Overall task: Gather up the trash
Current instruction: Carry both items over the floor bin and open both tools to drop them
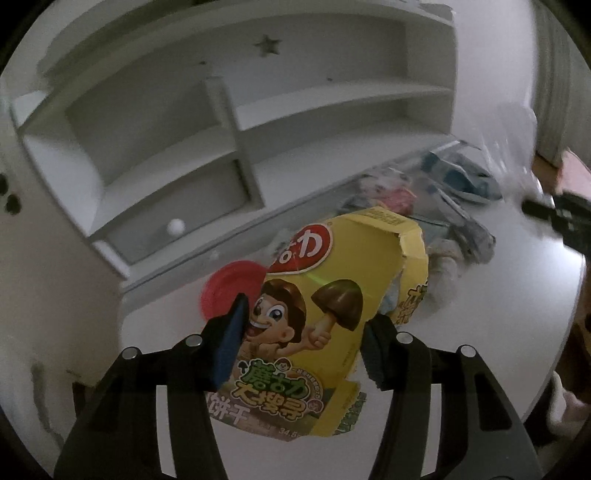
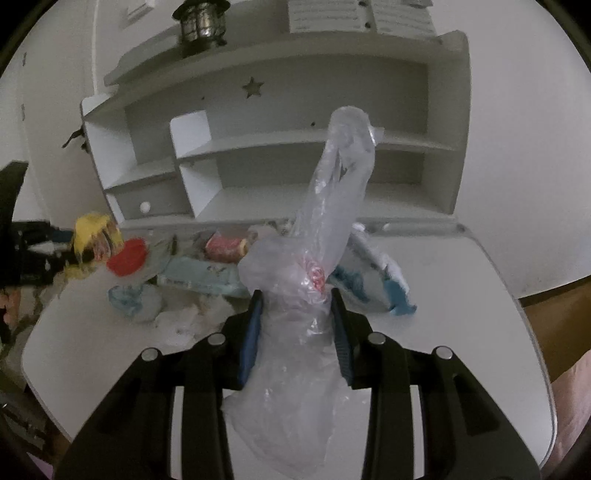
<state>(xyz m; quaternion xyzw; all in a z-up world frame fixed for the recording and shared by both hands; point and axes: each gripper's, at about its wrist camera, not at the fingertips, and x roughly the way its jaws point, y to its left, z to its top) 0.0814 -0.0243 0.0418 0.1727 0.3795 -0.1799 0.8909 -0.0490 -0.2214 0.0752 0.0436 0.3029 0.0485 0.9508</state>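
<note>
My left gripper [image 1: 306, 314] is shut on a torn yellow biscuit box [image 1: 332, 295] with a cartoon boy and mushroom, held above the white desk [image 1: 498, 295]. The box also shows at the left of the right wrist view [image 2: 92, 236]. My right gripper [image 2: 295, 299] is shut on a clear plastic bag [image 2: 325, 229], whose twisted top stands up in front of the shelf. A red lid [image 1: 225, 284] lies just behind the box and also shows in the right wrist view [image 2: 127, 256]. More trash lies on the desk: a light blue wrapper [image 2: 199, 275], a red can [image 2: 225, 245], crumpled tissue [image 2: 184, 314].
A white shelf unit [image 2: 277, 147] with a star cut-out and a small drawer stands at the back of the desk. A lantern [image 2: 201, 22] sits on top of it. A blue and white packet [image 2: 384, 284] lies right of the bag. The desk's right edge [image 2: 517, 302] curves away.
</note>
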